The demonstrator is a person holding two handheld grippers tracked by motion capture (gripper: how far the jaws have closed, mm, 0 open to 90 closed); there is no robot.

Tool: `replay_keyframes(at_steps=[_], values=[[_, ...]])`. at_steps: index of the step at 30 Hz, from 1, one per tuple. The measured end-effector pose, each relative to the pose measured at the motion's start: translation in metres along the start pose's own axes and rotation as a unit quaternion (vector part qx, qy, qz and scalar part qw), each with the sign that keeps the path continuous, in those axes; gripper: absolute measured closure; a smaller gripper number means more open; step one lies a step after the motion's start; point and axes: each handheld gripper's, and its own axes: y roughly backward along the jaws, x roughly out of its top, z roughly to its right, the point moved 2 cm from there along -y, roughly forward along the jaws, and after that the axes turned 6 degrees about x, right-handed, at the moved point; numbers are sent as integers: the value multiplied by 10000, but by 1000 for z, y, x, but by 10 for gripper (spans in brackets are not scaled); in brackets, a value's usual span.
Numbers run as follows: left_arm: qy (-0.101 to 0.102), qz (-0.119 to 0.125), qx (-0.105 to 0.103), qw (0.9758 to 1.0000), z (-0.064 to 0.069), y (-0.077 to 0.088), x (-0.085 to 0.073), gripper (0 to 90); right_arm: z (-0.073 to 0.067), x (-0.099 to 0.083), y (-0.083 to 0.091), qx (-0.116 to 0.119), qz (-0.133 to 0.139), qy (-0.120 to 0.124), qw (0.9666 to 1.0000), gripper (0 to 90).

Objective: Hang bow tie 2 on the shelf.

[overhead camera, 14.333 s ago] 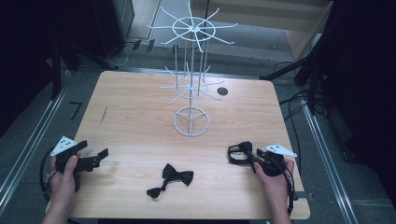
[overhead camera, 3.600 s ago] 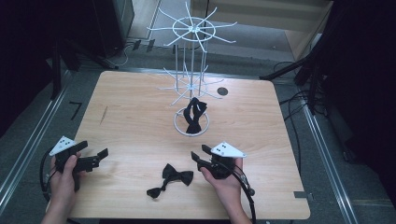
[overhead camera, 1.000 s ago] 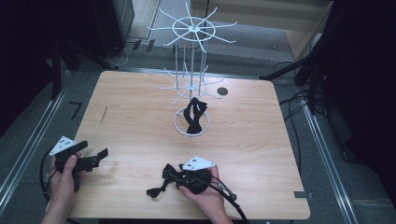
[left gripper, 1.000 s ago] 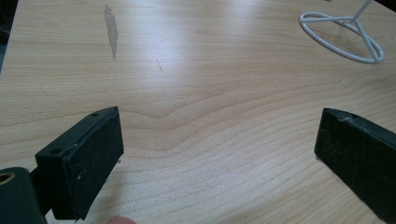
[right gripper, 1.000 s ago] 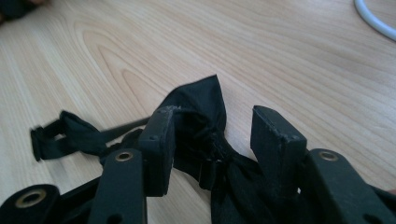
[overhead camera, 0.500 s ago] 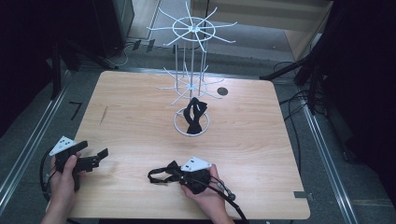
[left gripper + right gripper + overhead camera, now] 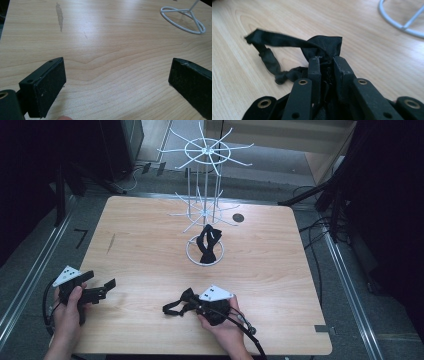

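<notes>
Right gripper point(image 7: 194, 303): your jaws have just closed and now pinch the black bow tie point(image 7: 322, 47) at lower centre of the high view, on the table point(image 7: 150, 245).
Left gripper point(image 7: 117, 85): your jaws stand wide apart over bare wood, lower left.
Second bow tie point(image 7: 206, 243): hangs on the white wire rack point(image 7: 205, 210), upper centre.

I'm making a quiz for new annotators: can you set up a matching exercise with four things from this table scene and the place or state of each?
Things:
1. left hand-held gripper
2. right hand-held gripper
3. black fabric bow tie near the table's front edge
4. black fabric bow tie on the white wire rack

States:
A. hangs from a lower arm, over the rack's ring base
B. jaws wide apart over bare wood
C. pinched at its knot, strap trailing on the wood
D. jaws shut on fabric

Pairs: 1-B, 2-D, 3-C, 4-A
</notes>
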Motion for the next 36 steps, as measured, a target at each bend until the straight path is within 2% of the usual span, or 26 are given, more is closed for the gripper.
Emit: replay_keyframes(at_steps=[11, 36], values=[[-8, -2, 1, 10000, 0, 0, 0, 17, 14, 8, 21, -225, 367, -113, 9990, 779], [-9, -1, 4, 10000, 0, 0, 0, 16, 37, 16, 54, -606, 843, -281, 9942, 779]])
